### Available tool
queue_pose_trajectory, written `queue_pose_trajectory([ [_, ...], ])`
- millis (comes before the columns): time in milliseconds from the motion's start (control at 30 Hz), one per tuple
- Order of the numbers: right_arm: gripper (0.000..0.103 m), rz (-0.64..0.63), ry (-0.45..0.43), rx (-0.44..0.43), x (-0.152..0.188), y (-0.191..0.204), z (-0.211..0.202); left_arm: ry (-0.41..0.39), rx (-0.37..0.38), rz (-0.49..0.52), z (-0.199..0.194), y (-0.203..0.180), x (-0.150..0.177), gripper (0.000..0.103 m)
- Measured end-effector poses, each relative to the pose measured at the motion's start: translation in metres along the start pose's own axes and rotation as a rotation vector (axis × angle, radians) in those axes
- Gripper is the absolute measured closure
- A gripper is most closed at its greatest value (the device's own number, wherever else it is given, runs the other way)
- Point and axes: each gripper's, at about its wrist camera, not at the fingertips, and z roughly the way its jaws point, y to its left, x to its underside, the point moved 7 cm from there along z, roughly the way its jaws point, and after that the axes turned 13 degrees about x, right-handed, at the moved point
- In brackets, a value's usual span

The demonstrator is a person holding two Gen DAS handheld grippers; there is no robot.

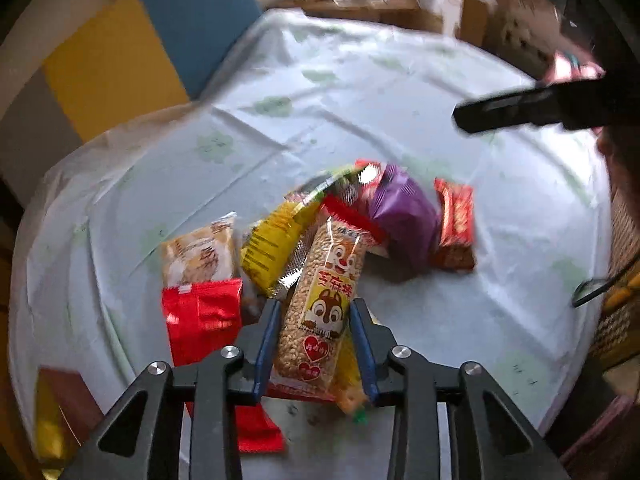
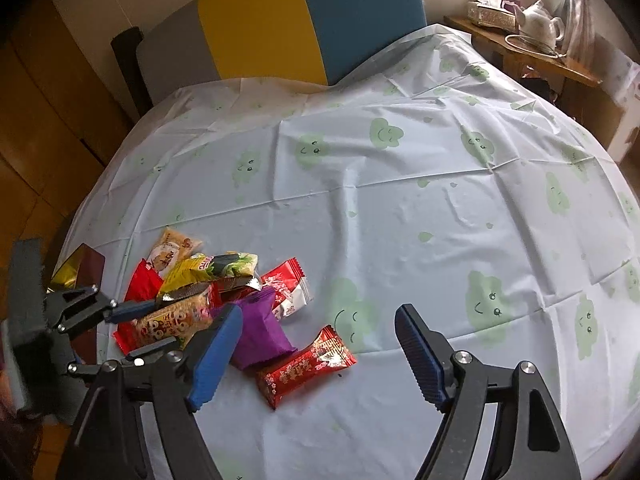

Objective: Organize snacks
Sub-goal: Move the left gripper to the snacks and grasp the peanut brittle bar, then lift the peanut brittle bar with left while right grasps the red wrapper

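A pile of snack packets lies on the pale tablecloth [image 1: 360, 92]. My left gripper [image 1: 316, 308] is shut on a long puffed-rice bar with a squirrel print [image 1: 324, 304], lifted slightly over the pile; it also shows in the right wrist view [image 2: 172, 320]. Around it lie a red packet [image 1: 200, 320], a yellow packet [image 1: 272, 248], a purple packet [image 1: 400, 216] and a red candy bar [image 1: 456, 224]. My right gripper [image 2: 320, 320] is open and empty, above the red candy bar [image 2: 306, 366] and next to the purple packet [image 2: 260, 328].
A chair with grey, yellow and blue panels [image 2: 280, 20] stands at the table's far side. A wooden side table with a teapot [image 2: 540, 24] is at the back right. A dark red and gold box [image 2: 80, 268] lies at the table's left edge.
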Motion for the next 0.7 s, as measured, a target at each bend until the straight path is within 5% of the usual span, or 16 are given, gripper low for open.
queue_pose_trajectory([
  [233, 0.024, -0.015, 0.001, 0.024, 0.002, -0.001, 0.002, -0.171, 0.016, -0.189, -0.054, -0.018, 0.056, 0.073],
  [500, 0.024, -0.049, 0.011, 0.053, 0.008, 0.002, 0.006, -0.113, -0.019, -0.252, -0.047, -0.032, 0.120, 0.073],
  [700, 0.024, -0.049, 0.021, 0.069, 0.011, 0.002, 0.008, -0.109, 0.013, -0.285, -0.039, -0.030, 0.120, 0.066],
])
